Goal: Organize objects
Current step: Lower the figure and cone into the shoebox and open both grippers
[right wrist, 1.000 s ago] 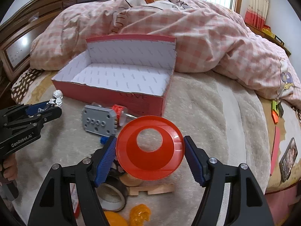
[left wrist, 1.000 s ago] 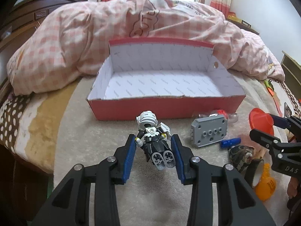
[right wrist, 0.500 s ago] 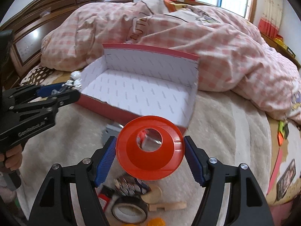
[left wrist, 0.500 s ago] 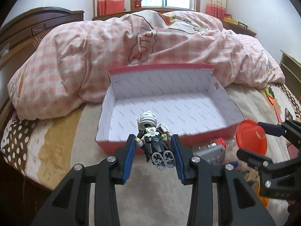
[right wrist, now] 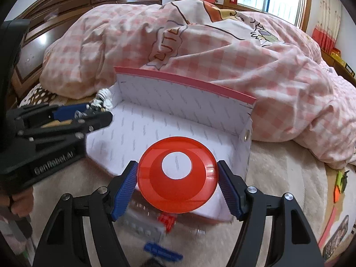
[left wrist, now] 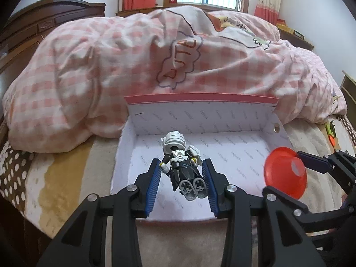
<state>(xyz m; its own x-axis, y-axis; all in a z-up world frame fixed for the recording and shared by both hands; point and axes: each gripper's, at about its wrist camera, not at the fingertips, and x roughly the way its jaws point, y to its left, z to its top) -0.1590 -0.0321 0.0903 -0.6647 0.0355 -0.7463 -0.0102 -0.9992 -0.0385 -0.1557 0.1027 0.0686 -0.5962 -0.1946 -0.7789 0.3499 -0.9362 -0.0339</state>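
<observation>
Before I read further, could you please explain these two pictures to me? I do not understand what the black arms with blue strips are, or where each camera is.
No robot is here: a person holds one hand-held gripper in each hand, and each carries a camera looking along its fingers. In the left camera's picture the left gripper grips a small toy robot figure. In the right camera's picture the right gripper grips a red plastic funnel. Both hang over an open pink cardboard box with nothing lying in it, which sits on a bed beside a pink checked quilt. A grey building block and a blue piece lie in front of the box.
</observation>
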